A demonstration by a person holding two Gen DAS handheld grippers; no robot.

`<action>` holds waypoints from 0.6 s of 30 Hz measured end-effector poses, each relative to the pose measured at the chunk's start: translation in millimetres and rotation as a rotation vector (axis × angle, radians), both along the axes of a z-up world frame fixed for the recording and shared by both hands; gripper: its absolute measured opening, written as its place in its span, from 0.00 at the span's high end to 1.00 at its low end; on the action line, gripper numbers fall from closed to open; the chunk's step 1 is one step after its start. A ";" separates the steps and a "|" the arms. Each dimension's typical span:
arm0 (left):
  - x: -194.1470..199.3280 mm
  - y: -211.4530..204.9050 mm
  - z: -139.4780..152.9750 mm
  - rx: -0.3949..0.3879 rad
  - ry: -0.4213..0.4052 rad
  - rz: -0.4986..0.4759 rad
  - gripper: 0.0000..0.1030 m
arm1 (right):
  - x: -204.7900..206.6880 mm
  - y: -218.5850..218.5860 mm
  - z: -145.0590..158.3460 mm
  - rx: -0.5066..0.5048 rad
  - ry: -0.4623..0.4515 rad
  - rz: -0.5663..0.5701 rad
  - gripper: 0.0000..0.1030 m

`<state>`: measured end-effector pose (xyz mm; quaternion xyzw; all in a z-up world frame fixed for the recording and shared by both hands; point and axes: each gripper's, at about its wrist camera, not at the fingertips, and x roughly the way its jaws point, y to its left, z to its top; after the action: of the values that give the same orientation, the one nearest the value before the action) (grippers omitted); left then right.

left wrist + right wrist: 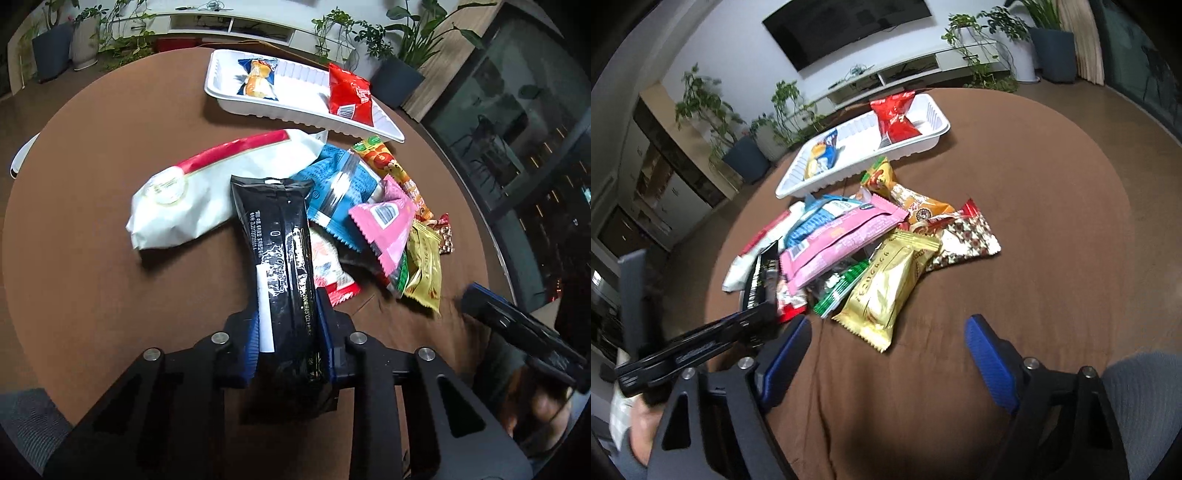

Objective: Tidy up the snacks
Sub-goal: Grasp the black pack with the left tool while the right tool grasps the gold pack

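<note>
My left gripper (286, 321) is shut on a long black snack packet (280, 243), its blue pads pressing the packet's near end. The packet lies over a pile of snacks on the brown round table (92, 258): a large white bag with a red stripe (207, 188), a blue packet (340, 188), a pink packet (388, 221), a gold packet (424, 273). The white tray (280, 109) at the far side holds a blue-and-orange snack (256, 79) and a red packet (349, 94). My right gripper (886, 332) stands open over bare table just short of the gold packet (886, 291), nothing between its fingers.
Potted plants (413, 44) and a low white cabinet (229, 26) stand beyond the table. A wall-mounted screen (846, 26) hangs behind. The left tool (701, 343) reaches in from the left of the right wrist view, close to my right gripper's left finger. Brown table shows right of the pile.
</note>
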<state>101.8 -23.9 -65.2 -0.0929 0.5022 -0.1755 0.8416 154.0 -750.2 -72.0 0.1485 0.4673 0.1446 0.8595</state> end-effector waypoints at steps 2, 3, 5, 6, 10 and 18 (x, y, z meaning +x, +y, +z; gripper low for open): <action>-5.6 4.1 1.3 -0.003 -0.004 -0.002 0.76 | 5.2 6.1 -1.9 -0.021 0.001 0.010 0.27; -8.1 6.1 1.0 -0.006 -0.002 -0.003 0.76 | 7.7 8.8 -3.7 -0.036 0.003 0.012 0.28; -13.3 8.0 -0.1 -0.018 0.003 -0.007 0.76 | 11.9 12.5 -7.2 -0.046 0.022 0.014 0.32; -15.5 8.5 -0.6 -0.021 0.003 -0.011 0.76 | 13.7 13.4 -9.0 -0.044 0.032 0.013 0.32; -21.6 6.2 -1.4 -0.020 -0.001 -0.032 0.76 | 20.9 20.3 -14.9 -0.082 0.055 0.018 0.35; -23.9 3.1 -3.7 -0.019 -0.006 -0.052 0.76 | 40.4 31.9 -15.2 -0.171 0.060 0.019 0.39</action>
<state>77.9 -20.8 -68.9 -0.0871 0.5001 -0.2026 0.8374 194.4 -718.4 -87.2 0.0744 0.5049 0.1079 0.8532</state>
